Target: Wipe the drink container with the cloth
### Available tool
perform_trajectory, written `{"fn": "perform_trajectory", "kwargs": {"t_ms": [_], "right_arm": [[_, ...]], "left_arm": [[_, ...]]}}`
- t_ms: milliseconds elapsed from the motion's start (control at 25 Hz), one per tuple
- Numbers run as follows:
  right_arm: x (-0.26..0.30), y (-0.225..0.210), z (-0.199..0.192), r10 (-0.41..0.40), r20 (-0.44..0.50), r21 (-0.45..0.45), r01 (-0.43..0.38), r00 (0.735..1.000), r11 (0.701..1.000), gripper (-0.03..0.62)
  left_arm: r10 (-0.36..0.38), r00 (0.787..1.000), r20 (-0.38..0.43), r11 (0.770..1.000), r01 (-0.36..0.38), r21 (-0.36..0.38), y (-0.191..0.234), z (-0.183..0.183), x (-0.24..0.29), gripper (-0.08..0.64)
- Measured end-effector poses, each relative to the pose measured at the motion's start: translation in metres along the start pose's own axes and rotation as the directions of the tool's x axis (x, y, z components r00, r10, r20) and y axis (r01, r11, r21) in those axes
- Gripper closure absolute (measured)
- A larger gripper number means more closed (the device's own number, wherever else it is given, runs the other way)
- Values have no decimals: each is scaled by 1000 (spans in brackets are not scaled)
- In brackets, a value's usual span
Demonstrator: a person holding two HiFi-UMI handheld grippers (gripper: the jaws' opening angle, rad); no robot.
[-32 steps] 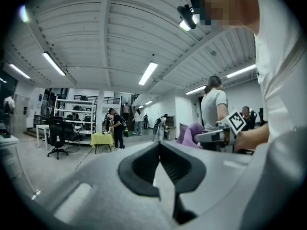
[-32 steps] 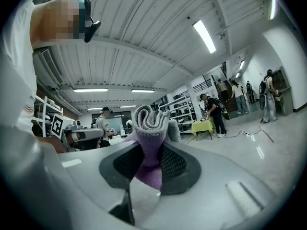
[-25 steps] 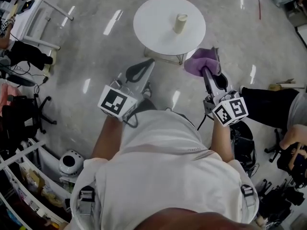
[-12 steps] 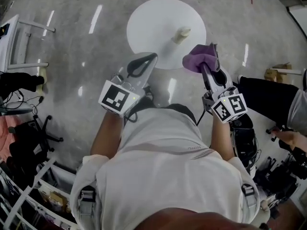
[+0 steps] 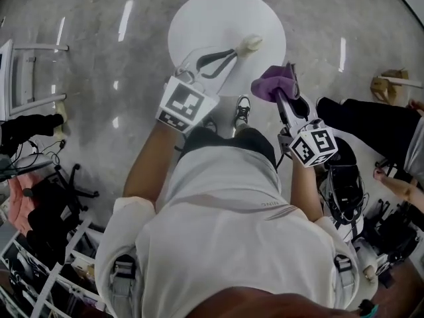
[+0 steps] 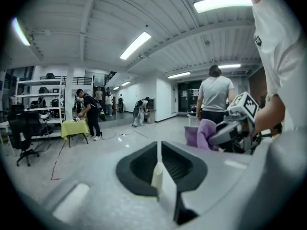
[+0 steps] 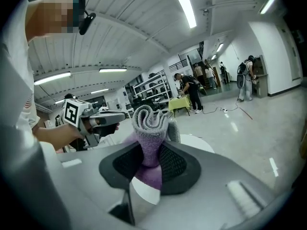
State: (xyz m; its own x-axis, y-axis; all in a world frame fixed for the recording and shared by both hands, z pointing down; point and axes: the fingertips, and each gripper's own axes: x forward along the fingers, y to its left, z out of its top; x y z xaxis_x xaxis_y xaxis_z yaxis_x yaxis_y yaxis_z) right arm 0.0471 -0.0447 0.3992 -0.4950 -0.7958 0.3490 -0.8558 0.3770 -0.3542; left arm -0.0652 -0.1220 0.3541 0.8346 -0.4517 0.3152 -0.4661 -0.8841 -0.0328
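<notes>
A small cream drink container point(image 5: 250, 44) stands upright on the round white table point(image 5: 199, 18). My left gripper point(image 5: 232, 52) reaches over the table, its tips just left of the container and apart from it. Its jaws are opening, a thin slit shows between them in the left gripper view point(image 6: 158, 146), and nothing is between them. My right gripper point(image 5: 281, 91) is shut on a bunched purple cloth point(image 5: 273, 81) at the table's near right edge. In the right gripper view the cloth point(image 7: 149, 123) bulges up out of the jaws.
A person's dark-trousered legs point(image 5: 358, 121) stretch in from the right. A white frame point(image 5: 26, 78) and a black office chair point(image 5: 53, 197) stand at the left, shelving point(image 5: 40, 277) at the lower left. Several people stand far off near a yellow-green table point(image 6: 74, 127).
My left gripper has moved forward from the floor side to over the table, close to the container. The right gripper keeps the cloth and has edged nearer the table.
</notes>
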Motion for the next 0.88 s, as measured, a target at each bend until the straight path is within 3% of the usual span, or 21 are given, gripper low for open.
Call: {"fn": "perform_trajectory", "kwargs": {"t_ms": [200, 520, 720, 880], "right_arm": [[26, -29, -52, 87, -94, 73, -81, 992, 994, 494], [78, -48, -129, 257, -242, 192, -213, 936, 958, 494], [113, -47, -140, 329, -260, 266, -260, 908, 928, 494], [142, -46, -146, 383, -247, 317, -299, 890, 900, 494]], "left_arm": [[-37, 985, -166, 999, 39, 9, 3, -41, 66, 489], [-73, 915, -397, 990, 116, 85, 0, -106, 158, 437], [-71, 895, -441, 986, 129, 102, 4, -112, 174, 408], [-83, 887, -454, 984, 144, 102, 1, -117, 178, 459]]}}
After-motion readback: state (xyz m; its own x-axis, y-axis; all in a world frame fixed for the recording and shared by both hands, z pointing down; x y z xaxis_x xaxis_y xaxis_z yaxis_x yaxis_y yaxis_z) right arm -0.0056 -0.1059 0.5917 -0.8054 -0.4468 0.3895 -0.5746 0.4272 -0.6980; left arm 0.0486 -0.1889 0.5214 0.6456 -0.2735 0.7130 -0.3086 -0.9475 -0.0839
